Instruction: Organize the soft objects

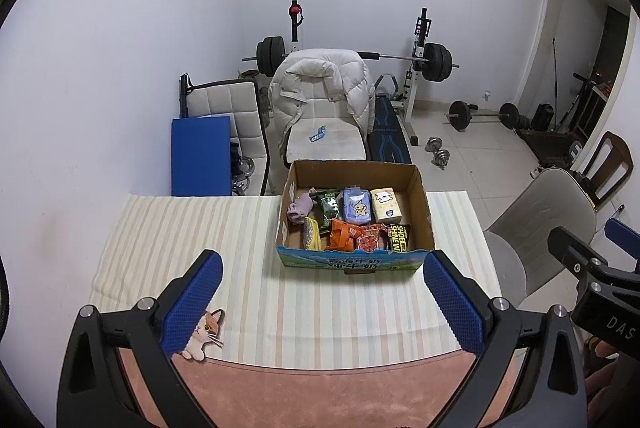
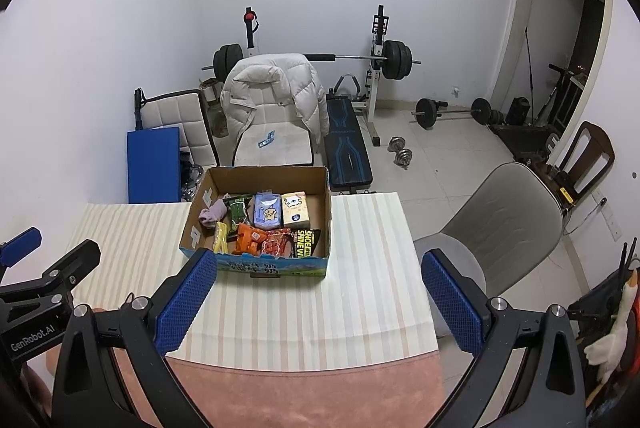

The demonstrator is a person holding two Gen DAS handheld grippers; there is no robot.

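The cardboard box [image 1: 354, 216] sits toward the far edge of the bench [image 1: 200, 248], on a striped cloth [image 1: 320, 308], and holds the soft things: a lilac sock bundle [image 1: 299, 211] at its left wall, a blue tissue pack [image 1: 356, 205] and a cream tissue box [image 1: 385, 204] along the back, with snack packets [image 1: 347, 234] crowded at the front. A small plush cat [image 1: 204, 334] lies apart from the rest at the cloth's near left corner, half hidden behind the left tool's pad.

The left tool [image 1: 324, 304] hangs over the near cloth with its pads spread wide and nothing between them. The right tool [image 2: 320, 304] is likewise wide open and empty, off to the box's right.

The cat looks like the one piece not yet boxed. The risk is a low approach: a pad could snag the loose cloth and drag it, shifting the box. A pinch on the cat's edge alone may let the plush slip out mid-carry. Dropping it onto the packed front row could leave it perched on the box rim.
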